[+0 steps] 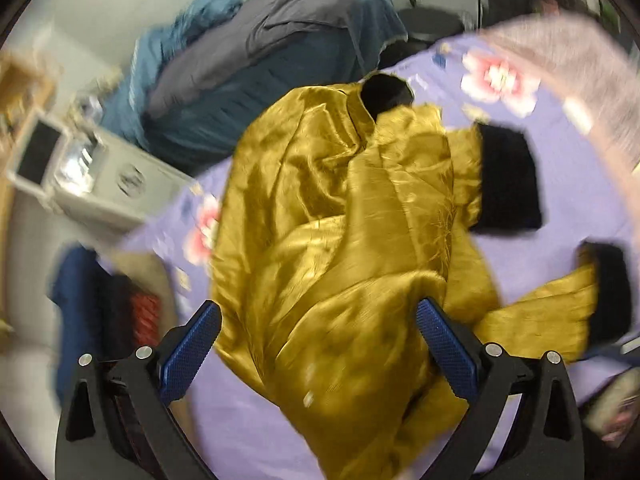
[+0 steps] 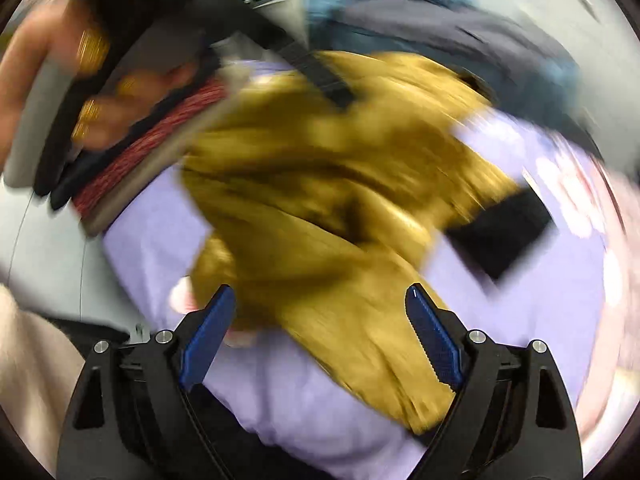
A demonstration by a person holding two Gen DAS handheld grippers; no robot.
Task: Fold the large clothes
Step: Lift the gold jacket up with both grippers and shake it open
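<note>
Garment below left tool, crumpled

1. A lilac bedsheet with pink flowers covered the bed.
2. A blue and grey duvet was piled behind it.
3. A white appliance stood beside the bed.
</note>
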